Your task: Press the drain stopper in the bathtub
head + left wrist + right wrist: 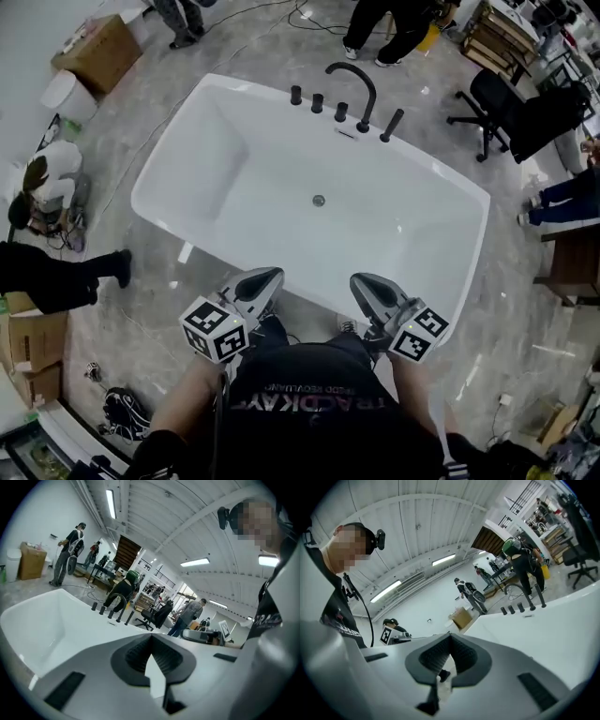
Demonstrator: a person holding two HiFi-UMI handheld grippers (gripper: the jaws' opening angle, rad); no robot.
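A white freestanding bathtub fills the middle of the head view. Its small round metal drain stopper sits in the tub floor, nearer the far side. A black arched faucet and several black knobs stand on the far rim. My left gripper and right gripper hang side by side over the near rim, close to my chest and well short of the stopper. Both are shut with nothing held. The left gripper looks across the tub toward the faucet. The right gripper sees the knobs at its right.
Marble floor surrounds the tub. A cardboard box and a white bin sit at the far left, and a black office chair at the far right. People stand behind the tub and crouch at the left. Cables lie on the floor.
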